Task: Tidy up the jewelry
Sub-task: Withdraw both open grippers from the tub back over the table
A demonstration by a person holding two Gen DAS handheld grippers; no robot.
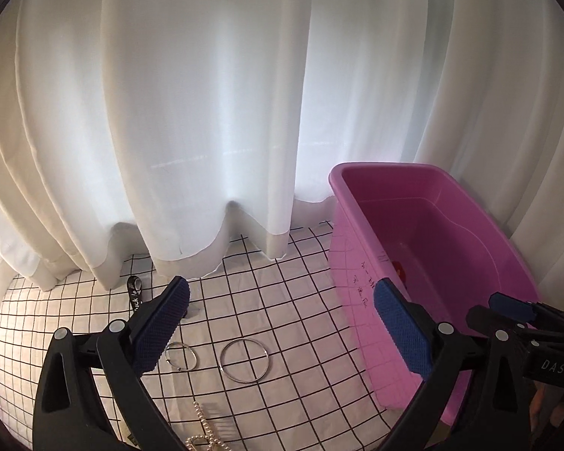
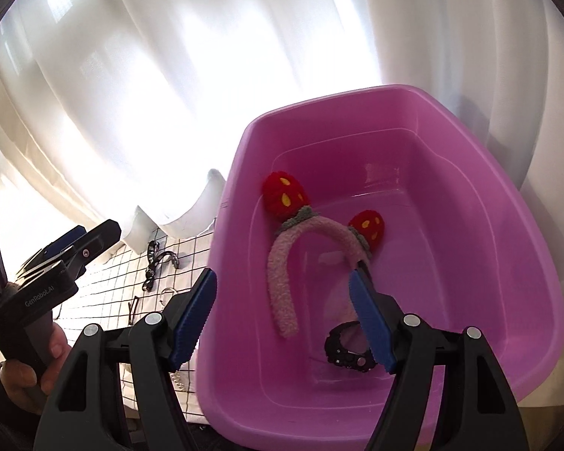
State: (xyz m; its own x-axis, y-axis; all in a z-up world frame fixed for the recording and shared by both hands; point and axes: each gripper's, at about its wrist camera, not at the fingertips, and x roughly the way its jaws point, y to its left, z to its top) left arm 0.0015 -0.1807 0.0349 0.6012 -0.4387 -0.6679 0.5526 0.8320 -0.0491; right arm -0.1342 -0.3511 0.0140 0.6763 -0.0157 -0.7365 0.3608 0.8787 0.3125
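Hovering over the pink tub (image 2: 413,143) (headband (image 2: 282,282) inside), right claw (image 2: 287,319) and left claw (image 1: 282,330) both gape, empty.

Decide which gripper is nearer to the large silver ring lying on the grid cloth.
Left. The left gripper hangs open just above the large silver ring on the cloth, while the right gripper is open over the pink tub, off to the ring's right.

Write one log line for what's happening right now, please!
left gripper: open, above rings | right gripper: open, over pink tub | in tub: strawberry headband, black watch
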